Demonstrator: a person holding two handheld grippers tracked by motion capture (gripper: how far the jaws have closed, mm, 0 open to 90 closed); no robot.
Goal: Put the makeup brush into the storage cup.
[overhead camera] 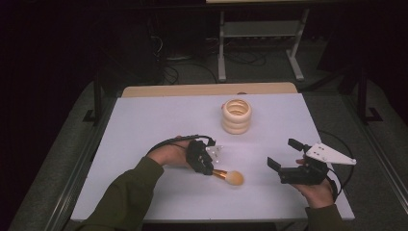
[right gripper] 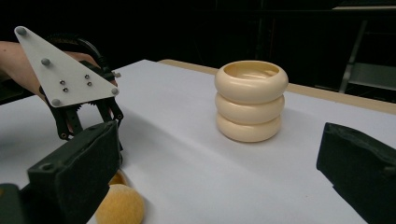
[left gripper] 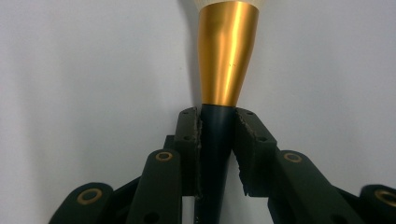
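Left gripper (overhead camera: pixel 208 166) clamped on dark handle of makeup brush (overhead camera: pixel 227 176), lying on table (overhead camera: pixel 154 120) near-side and slightly left of ringed holder (overhead camera: pixel 236 116). Long axis level, bristles toward right gripper (overhead camera: pixel 283 153), open, empty, right of holder.

Brush (overhead camera: pixel 227 176) on table (overhead camera: pixel 159 120), btwn both hand-held grippers; ring holder (overhead camera: pixel 236 116) behind it, twd far edge.

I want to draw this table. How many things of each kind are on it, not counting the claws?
Makeup brush: 1
Cream ringed holder: 1
Total: 2
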